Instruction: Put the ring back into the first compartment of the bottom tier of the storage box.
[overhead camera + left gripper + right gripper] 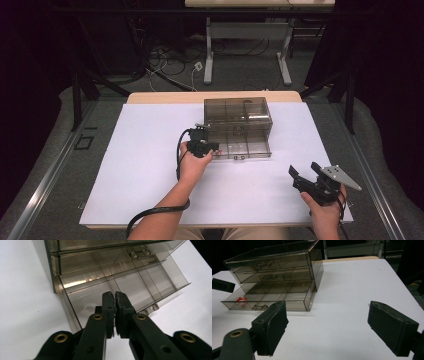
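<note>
The left gripper [115, 296] hangs over the pulled-out bottom drawer [120, 290] of a smoky clear drawer cabinet [238, 114]; its jaws stand nearly together, with only a thin slit between the pads and nothing pinched in it, and the tips sit above the drawer's near-left compartment without visibly touching its floor. In the right gripper view a small red-and-white object [241, 300] lies in that same end compartment of the drawer. The right gripper [306, 172] rests well apart from the cabinet, near the table's front right corner, jaws spread wide and holding nothing, the white table [352, 285] showing bare between them. That white table has a pale wooden strip along its far edge; beyond it the room is dark, with grey floor, a tangle of cables [165, 62] and the white legs of another table [247, 50] farther back. Counted: one cabinet with three drawers, the two upper ones pushed in and the bottom one drawn out; each drawer front carries one small metal handle; the open drawer is split by dividers into several compartments; one small object inside; two grippers, one in each hand.
</note>
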Available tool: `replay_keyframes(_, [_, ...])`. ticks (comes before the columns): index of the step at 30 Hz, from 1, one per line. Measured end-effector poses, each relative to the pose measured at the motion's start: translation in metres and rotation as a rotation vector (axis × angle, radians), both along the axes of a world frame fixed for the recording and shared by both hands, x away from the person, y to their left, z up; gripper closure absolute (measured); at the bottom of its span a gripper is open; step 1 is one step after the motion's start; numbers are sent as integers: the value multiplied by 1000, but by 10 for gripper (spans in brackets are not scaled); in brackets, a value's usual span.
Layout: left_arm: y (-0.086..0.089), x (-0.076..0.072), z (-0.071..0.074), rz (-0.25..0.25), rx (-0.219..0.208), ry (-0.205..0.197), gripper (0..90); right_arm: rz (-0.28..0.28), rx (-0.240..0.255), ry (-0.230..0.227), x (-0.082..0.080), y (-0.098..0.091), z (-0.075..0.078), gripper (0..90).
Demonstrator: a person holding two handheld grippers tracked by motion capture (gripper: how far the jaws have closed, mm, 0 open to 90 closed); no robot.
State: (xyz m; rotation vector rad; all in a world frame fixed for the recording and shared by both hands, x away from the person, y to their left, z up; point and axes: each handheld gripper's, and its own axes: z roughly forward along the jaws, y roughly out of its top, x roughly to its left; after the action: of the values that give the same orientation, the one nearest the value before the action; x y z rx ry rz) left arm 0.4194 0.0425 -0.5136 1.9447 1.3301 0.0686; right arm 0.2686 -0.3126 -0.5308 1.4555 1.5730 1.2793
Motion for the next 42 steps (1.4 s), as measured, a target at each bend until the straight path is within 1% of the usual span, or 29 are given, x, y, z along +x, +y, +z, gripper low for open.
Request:
replay_keyframes(3, [0,0,0,-2,-2,-7,824,-1,0,3,0,0,0,155])
replay_keyframes(5, [1,-1,1,9,-9,-11,796,0,0,3,0,0,0,155])
replay_keyframes(8, [2,-1,2,4,-7,-7,759,-3,0,0,0,0,0,154])
replay_keyframes(10, [2,-2,3,4,-11,-11,747,0,3,-5,0,0,0,155])
replay_keyframes(12, [4,-3,4,11,-15,-15,720,-4,1,0,0,0,0,155])
replay_keyframes(14, [5,-3,5,10,-14,-19,713,1,2,2,0,0,0,155])
replay_keyframes(16, [6,-4,7,9,-22,-19,688,0,3,1,0,0,0,155])
replay_keyframes(17, [8,-5,8,17,-27,-25,680,0,3,0,0,0,0,154])
replay_keyframes(20, [10,-6,10,15,-28,-34,651,-2,4,-1,0,0,0,154])
replay_keyframes(21, [12,-8,12,19,-37,-44,640,2,6,0,1,0,-1,155])
replay_keyframes(22, [12,-8,12,19,-37,-44,627,2,6,0,1,0,-1,155])
replay_keyframes(25, [18,-10,14,26,-58,-50,595,1,6,-4,1,1,-1,154])
replay_keyframes(26, [18,-10,14,26,-58,-50,588,1,7,-4,1,1,-1,155])
replay_keyframes(27, [22,-12,14,31,-71,-50,582,1,7,-3,1,1,-1,154])
replay_keyframes(28, [22,-12,14,31,-71,-50,576,1,7,-3,1,1,-1,154])
replay_keyframes(29, [26,-14,14,34,-74,-63,571,-2,8,-3,0,1,-1,155])
replay_keyframes(32, [30,-15,15,33,-77,-63,549,-2,4,-2,0,1,-1,154])
replay_keyframes(33, [32,-16,14,36,-79,-71,549,-2,5,3,0,1,-1,154])
replay_keyframes(34, [34,-17,15,31,-83,-73,535,-3,4,6,0,1,-1,155])
replay_keyframes(35, [35,-18,15,35,-87,-80,512,-3,6,-1,0,1,-1,155])
replay_keyframes(36, [38,-19,15,32,-92,-81,512,-3,6,-1,0,1,-1,155])
replay_keyframes(37, [42,-21,15,31,-113,-79,489,-1,6,10,0,1,-1,155])
replay_keyframes(42, [49,-27,17,24,-126,-87,459,-4,9,4,0,1,-1,155])
